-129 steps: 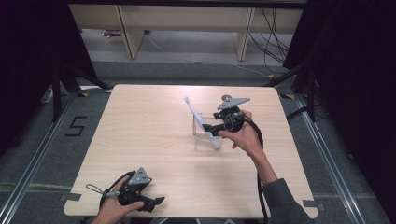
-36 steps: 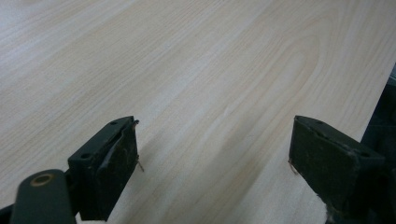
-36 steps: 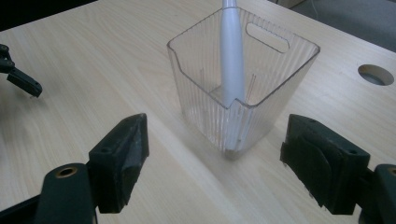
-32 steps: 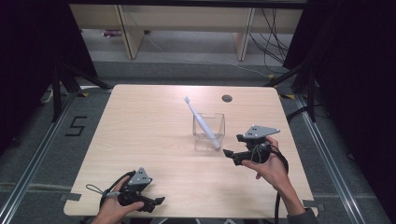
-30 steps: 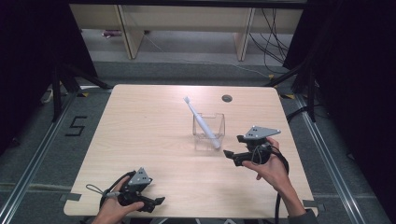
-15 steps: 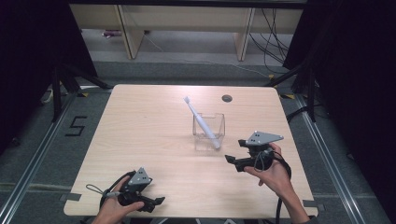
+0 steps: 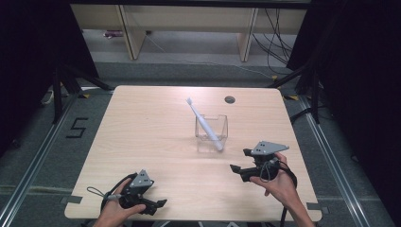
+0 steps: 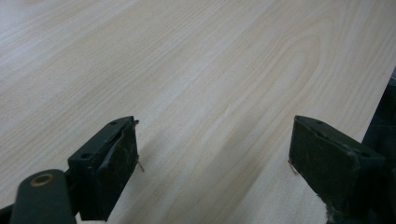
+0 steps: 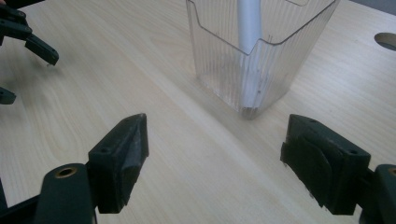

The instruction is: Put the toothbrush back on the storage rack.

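1. Two grippers sit at the near edge of the desk. The left gripper rests by the near left corner in the person's left hand; in the left gripper view its jaws stand wide apart over bare wood, with nothing between them.
2. The right gripper hangs in the person's right hand near the near right corner. Its jaws are spread wide and hold nothing. In the right gripper view they frame the clear plastic cup, which stands apart from them, just ahead.
3. The task's thing is the white toothbrush. It stands in the clear plastic cup, near the middle of the desk and somewhat toward the right edge.
4. Orientation: the long axis is tilted. The handle end sits low in the cup's near right corner. The shaft leans over the far left rim, and the head points up and toward the far left corner of the desk.
5. Handling, as a judgement: the toothbrush is light, stiff and smooth, so it may slip or pivot in the pads. Take hold on the shaft just above the rim, across its width.
6. The cup looks thin-walled and light. A sideways pull could tip or drag it; lifting along the brush's own axis appears safer.
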The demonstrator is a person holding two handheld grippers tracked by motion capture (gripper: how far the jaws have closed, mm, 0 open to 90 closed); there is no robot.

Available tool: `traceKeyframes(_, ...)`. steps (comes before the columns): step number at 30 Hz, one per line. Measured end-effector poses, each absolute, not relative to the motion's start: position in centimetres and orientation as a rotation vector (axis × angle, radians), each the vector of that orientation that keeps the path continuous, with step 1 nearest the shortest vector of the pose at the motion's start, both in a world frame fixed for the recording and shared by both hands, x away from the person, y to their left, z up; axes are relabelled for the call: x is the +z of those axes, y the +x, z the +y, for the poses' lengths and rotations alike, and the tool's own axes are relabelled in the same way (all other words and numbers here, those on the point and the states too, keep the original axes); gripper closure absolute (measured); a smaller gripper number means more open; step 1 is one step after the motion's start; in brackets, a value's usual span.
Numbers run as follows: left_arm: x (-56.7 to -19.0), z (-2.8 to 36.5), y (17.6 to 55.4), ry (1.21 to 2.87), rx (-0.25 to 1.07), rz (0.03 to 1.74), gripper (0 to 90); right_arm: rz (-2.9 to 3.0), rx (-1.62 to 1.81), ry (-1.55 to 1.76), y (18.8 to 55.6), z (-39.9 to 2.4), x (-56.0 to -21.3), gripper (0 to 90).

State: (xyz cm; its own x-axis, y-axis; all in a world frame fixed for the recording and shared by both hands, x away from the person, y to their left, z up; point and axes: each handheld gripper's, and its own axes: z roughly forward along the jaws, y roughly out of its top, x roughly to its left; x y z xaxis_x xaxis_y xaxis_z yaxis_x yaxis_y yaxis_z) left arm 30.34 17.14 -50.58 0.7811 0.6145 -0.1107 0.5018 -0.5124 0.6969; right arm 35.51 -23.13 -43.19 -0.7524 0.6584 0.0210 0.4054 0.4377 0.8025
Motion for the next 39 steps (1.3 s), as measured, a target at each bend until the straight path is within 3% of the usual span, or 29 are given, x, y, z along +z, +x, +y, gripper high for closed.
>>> traceKeyframes(39,-50.6,17.1,30.3,2.219,0.193,0.824,14.9,2.413,1.224,1.008,31.9,-25.9,-46.7,17.9)
